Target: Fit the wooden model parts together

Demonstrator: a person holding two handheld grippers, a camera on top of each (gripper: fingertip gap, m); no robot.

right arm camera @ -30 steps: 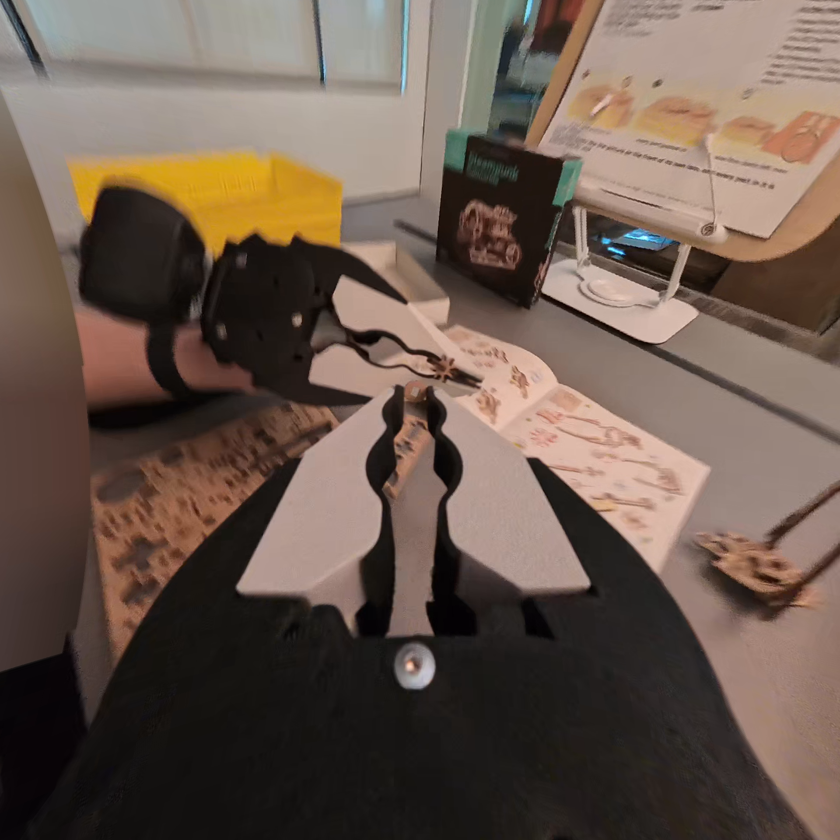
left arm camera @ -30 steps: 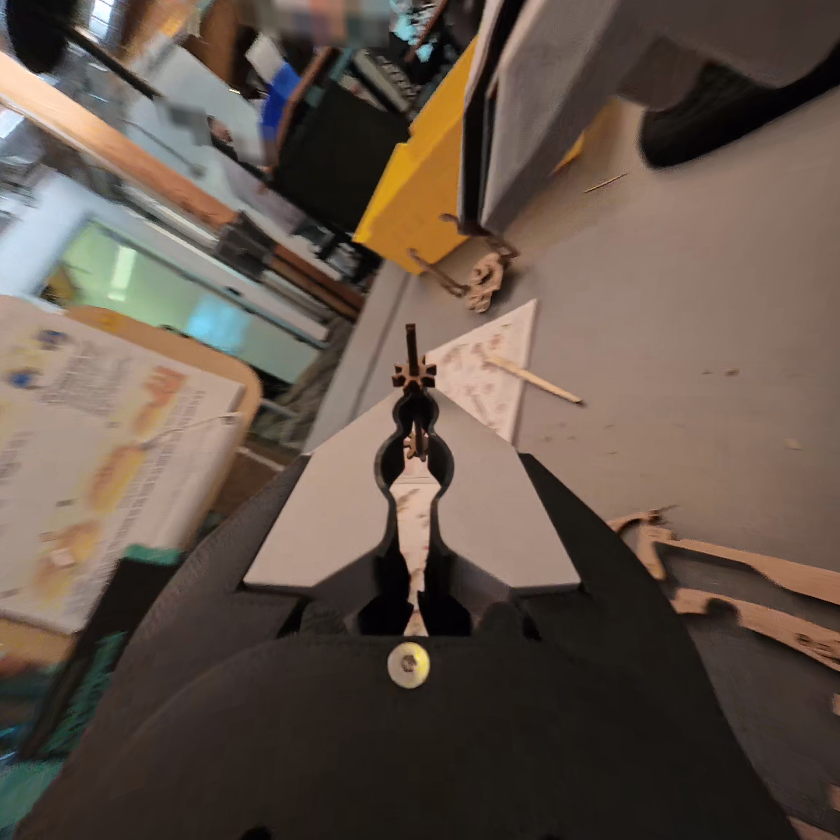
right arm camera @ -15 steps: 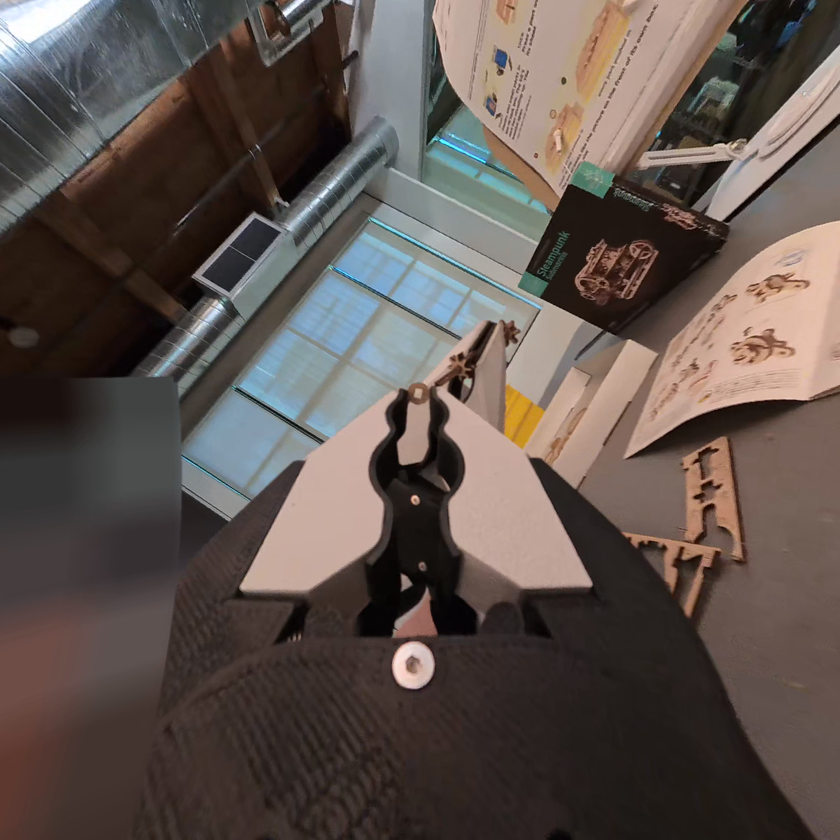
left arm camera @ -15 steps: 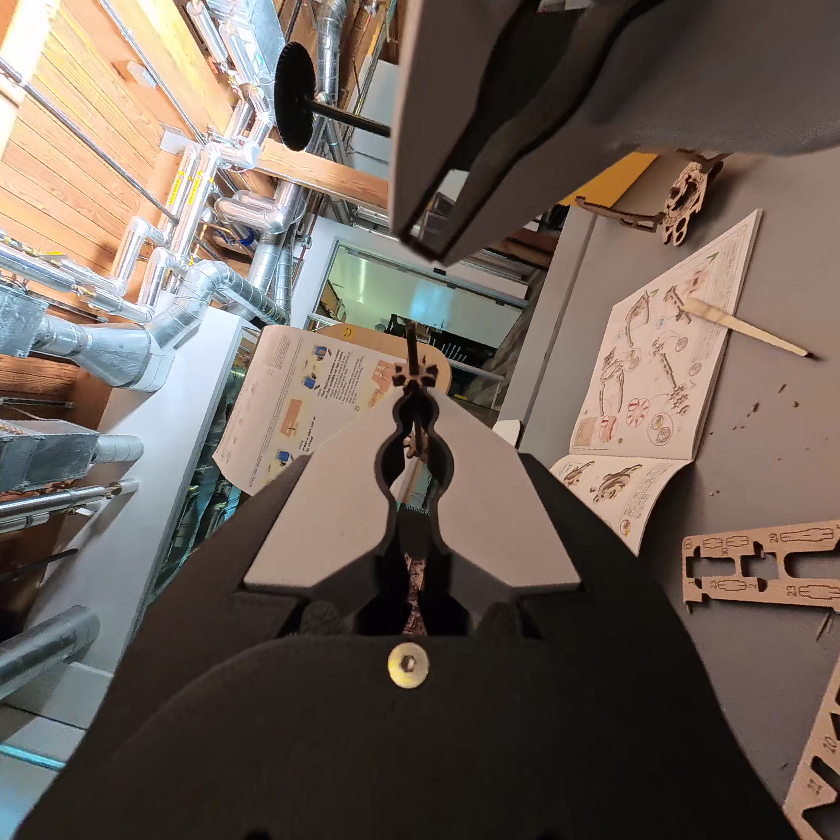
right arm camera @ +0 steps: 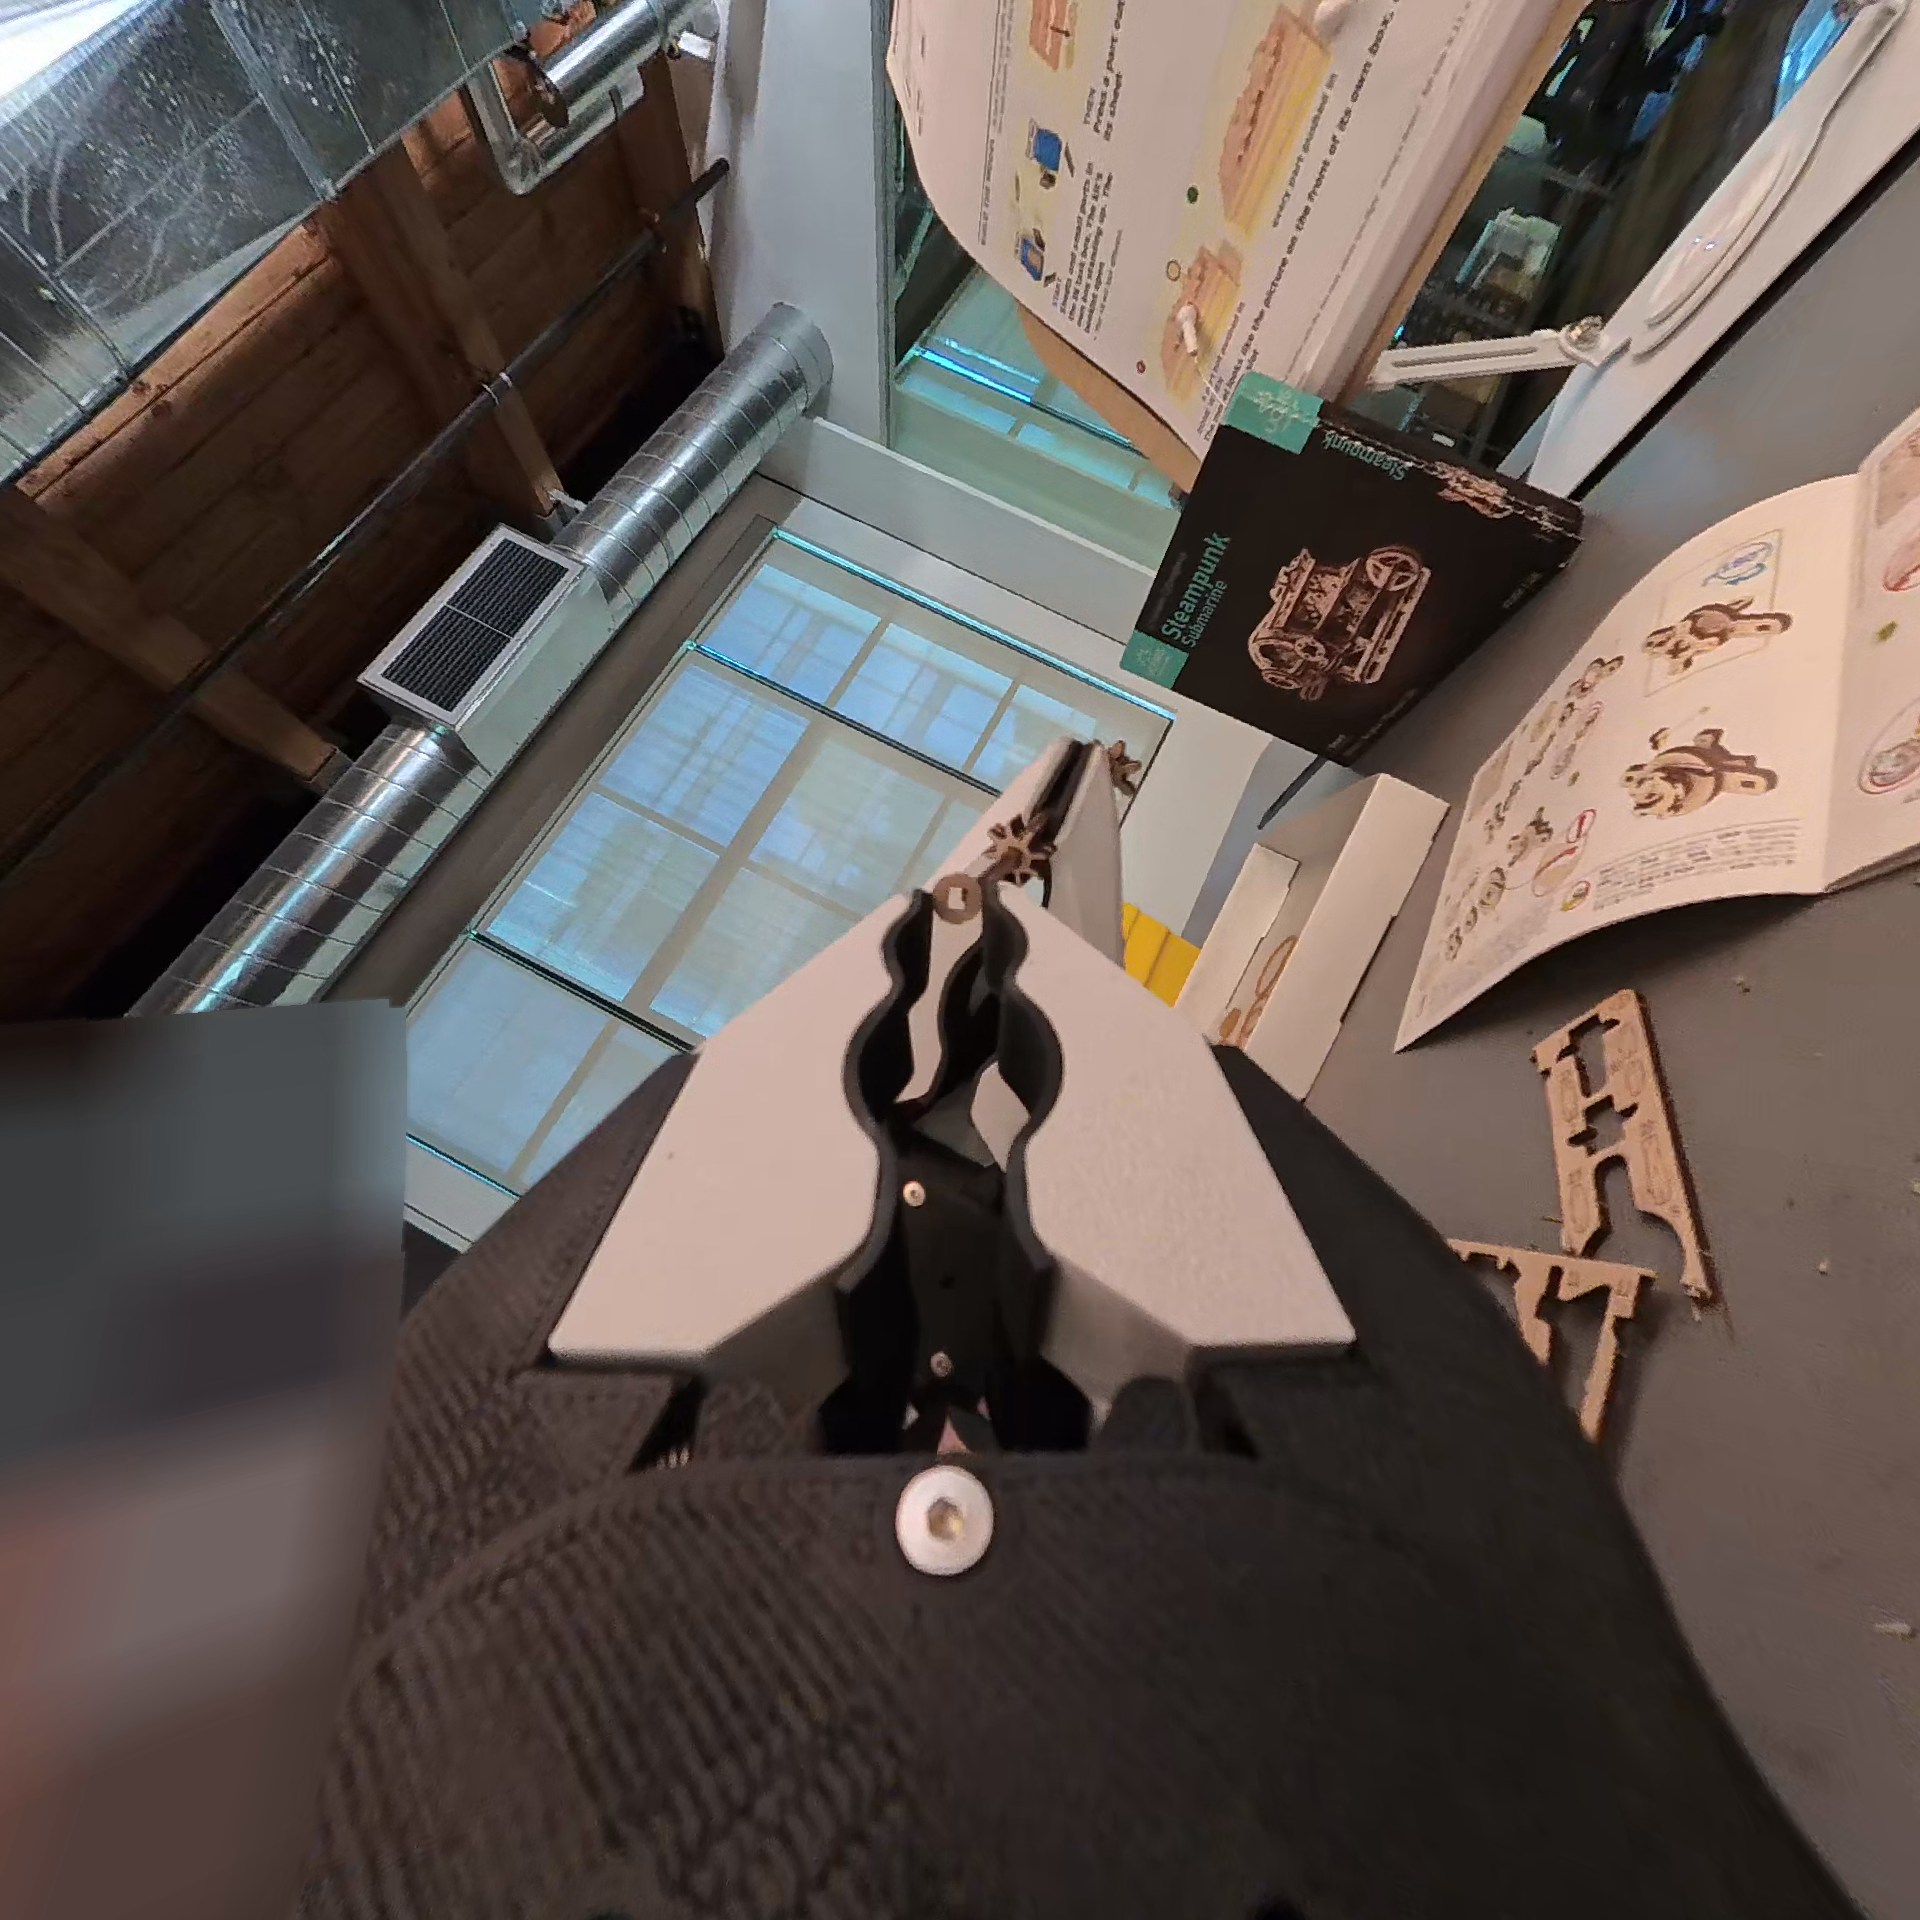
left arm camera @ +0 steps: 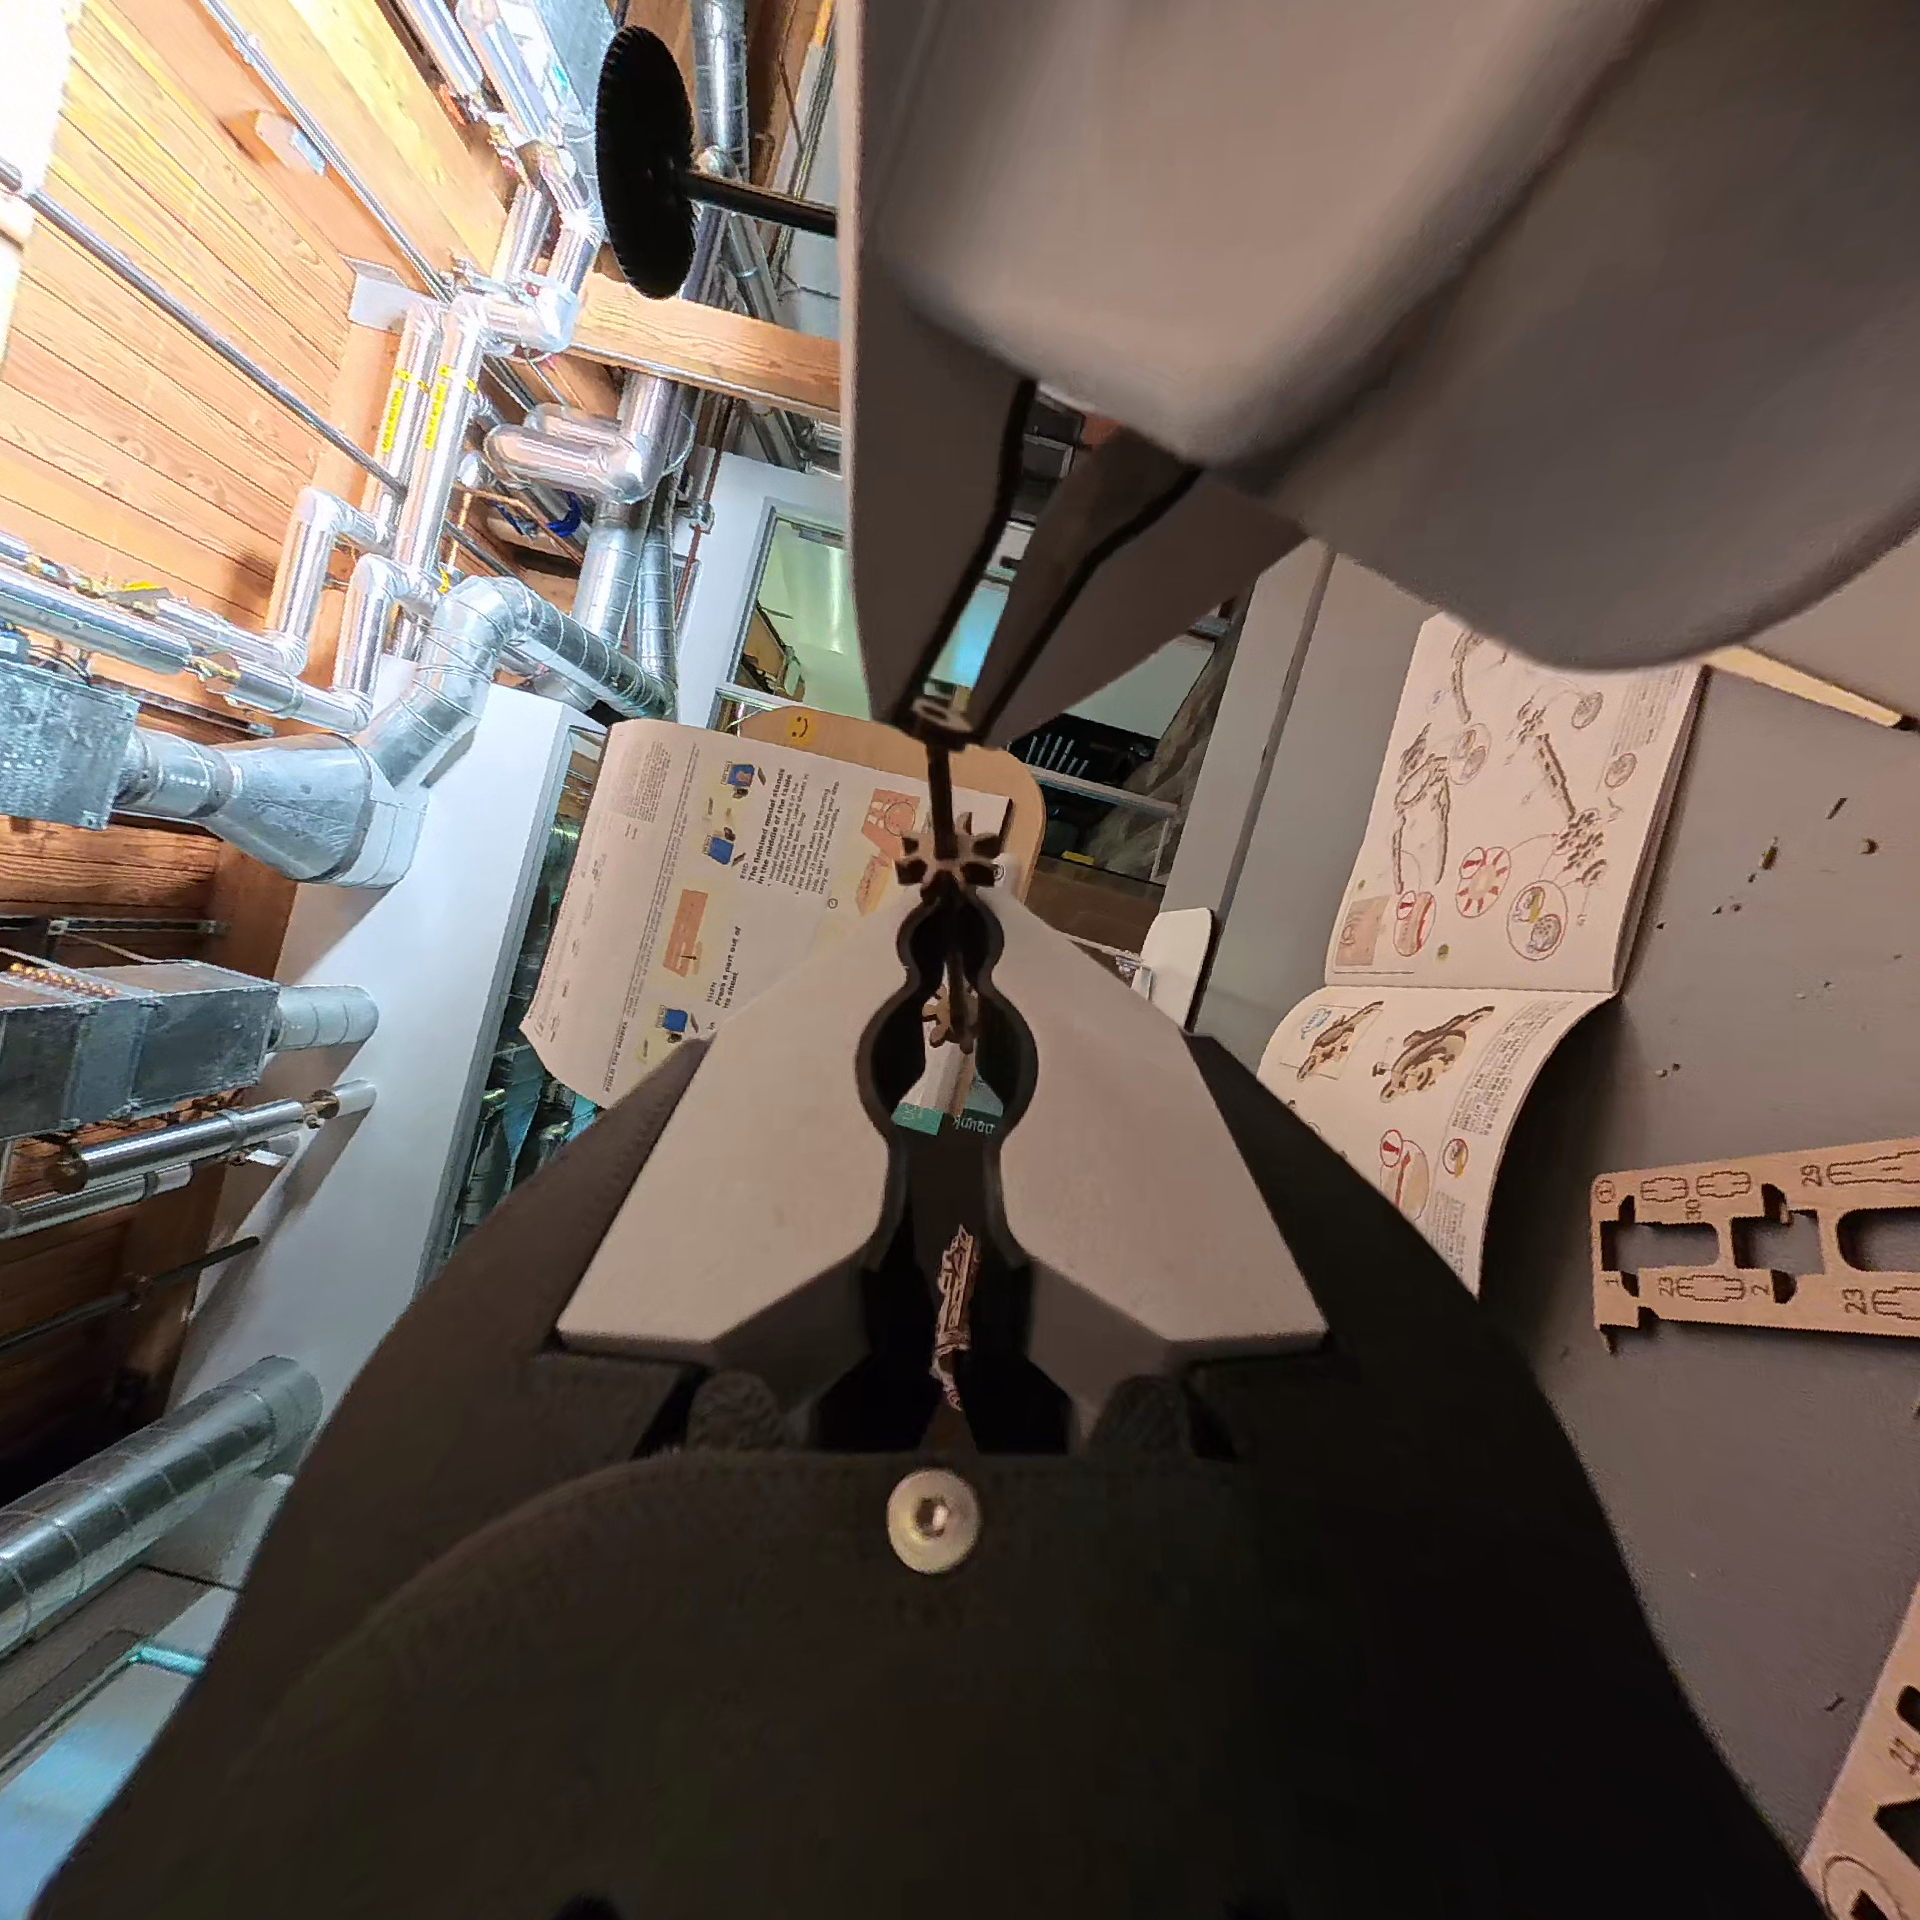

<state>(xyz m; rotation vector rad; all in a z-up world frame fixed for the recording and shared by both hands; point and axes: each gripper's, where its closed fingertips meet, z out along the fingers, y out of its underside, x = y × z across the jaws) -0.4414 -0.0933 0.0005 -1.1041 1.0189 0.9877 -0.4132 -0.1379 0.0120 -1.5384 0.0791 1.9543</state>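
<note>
small wooden washer ring point(right arm camera: 957, 896) with a square hole, pinched edge-on at the right gripper point(right arm camera: 957, 906) tips, raised above the counter. thin dark axle with a toothed gear point(left arm camera: 951, 860) near its base, clamped in the left gripper point(left arm camera: 948, 902), pointing forward; axle tip meeting the ring. gear point(right arm camera: 1020, 840) just beyond the ring in the right wrist view.

Bright window daylight; sharp centres, fisheye-bent edges, nearest objects blurred.
</note>
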